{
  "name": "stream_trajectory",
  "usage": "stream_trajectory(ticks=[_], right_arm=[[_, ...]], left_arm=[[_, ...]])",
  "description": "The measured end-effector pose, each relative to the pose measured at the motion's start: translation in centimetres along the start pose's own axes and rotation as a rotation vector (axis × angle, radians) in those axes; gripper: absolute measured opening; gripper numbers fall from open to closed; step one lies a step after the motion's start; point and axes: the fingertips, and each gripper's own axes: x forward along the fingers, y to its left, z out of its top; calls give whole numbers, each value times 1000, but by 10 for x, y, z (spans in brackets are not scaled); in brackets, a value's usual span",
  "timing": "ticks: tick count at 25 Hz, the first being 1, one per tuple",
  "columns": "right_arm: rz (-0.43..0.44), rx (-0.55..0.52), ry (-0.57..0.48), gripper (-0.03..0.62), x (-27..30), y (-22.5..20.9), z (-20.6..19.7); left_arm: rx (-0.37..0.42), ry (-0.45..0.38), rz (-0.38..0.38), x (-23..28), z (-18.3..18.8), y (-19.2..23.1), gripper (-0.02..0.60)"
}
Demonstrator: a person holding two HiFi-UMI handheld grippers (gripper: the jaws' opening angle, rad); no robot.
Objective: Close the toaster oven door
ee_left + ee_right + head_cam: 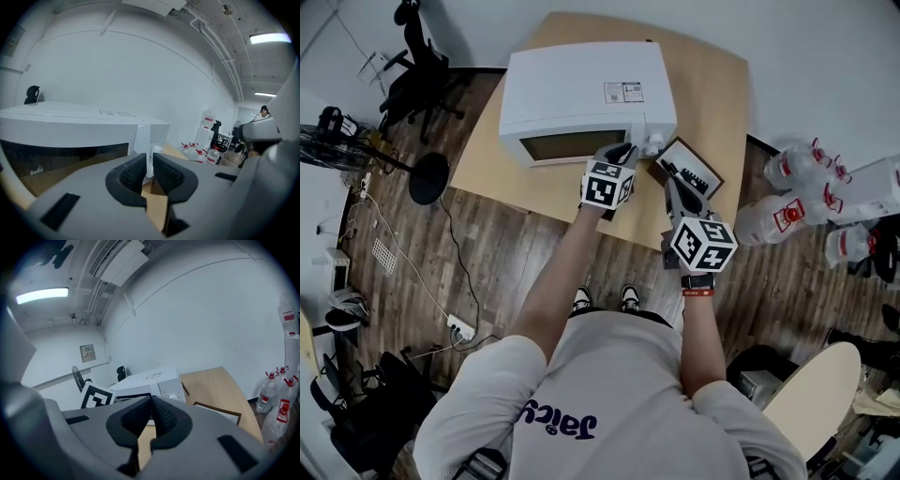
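A white toaster oven [581, 94] stands on a wooden table [712, 84], its dark glass door [567, 145] lying flush with the front. My left gripper [626, 150] is at the oven's front right corner, next to the knob [654, 142]. Its jaws stand a narrow gap apart with nothing between them [150, 161]; the oven [70, 126] fills the left of that view. My right gripper [668, 172] hovers to the right, over a picture frame [689, 169]. It is shut and empty [151, 401], with the oven [150, 380] ahead of it.
Several large water bottles [806, 202] lie on the floor to the right of the table. An office chair [417, 66] and a fan [337, 141] stand at far left, with cables on the wooden floor. A round pale table [811, 394] is at lower right.
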Motion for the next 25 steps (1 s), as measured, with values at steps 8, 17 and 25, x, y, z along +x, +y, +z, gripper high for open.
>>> stream_trajectory(ticks=[8,17,25], right_arm=[[-1,-30,-15,15,-18,18,-7],[42,-92,-57,15,-31,57,2],[57,-135,-76,15,-33,79,3]], left_arm=[[58,-66,27,-72,2,-19,47],[24,-160,104,-160,12,-15,32],[-25,-221,208,-228,10,6,21]])
